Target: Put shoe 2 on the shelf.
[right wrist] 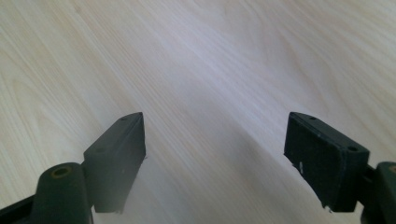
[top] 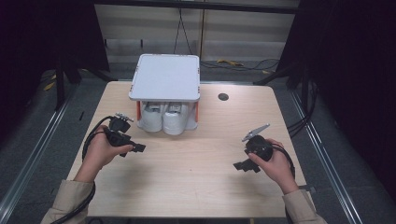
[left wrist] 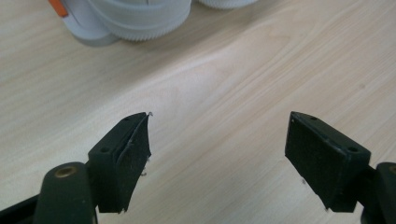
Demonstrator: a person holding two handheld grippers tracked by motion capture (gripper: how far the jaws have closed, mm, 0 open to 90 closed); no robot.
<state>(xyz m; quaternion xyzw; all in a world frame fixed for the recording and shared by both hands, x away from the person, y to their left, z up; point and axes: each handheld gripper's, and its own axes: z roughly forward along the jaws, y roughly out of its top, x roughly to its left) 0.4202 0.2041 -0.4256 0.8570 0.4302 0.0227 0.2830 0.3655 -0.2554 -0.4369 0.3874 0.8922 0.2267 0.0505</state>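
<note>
Black jaws spread wide on both sides, nothing between them, just pale wood. We've got the left gripper (top: 133, 148) near the white cups (top: 169, 119) under the small white-topped stand (top: 164, 77); they look like two cups, though the top hides much. Our right gripper (top: 243, 165) hovers well apart over bare bench (top: 196, 172).

bare table (top: 196, 163) ahead, rack (top: 164, 77) blocking rear

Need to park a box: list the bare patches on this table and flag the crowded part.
Bare: the table between left gripper and right gripper, the near edge, and the right side by the black hole. Crowded: far centre, where the white rack covers white containers.
</note>
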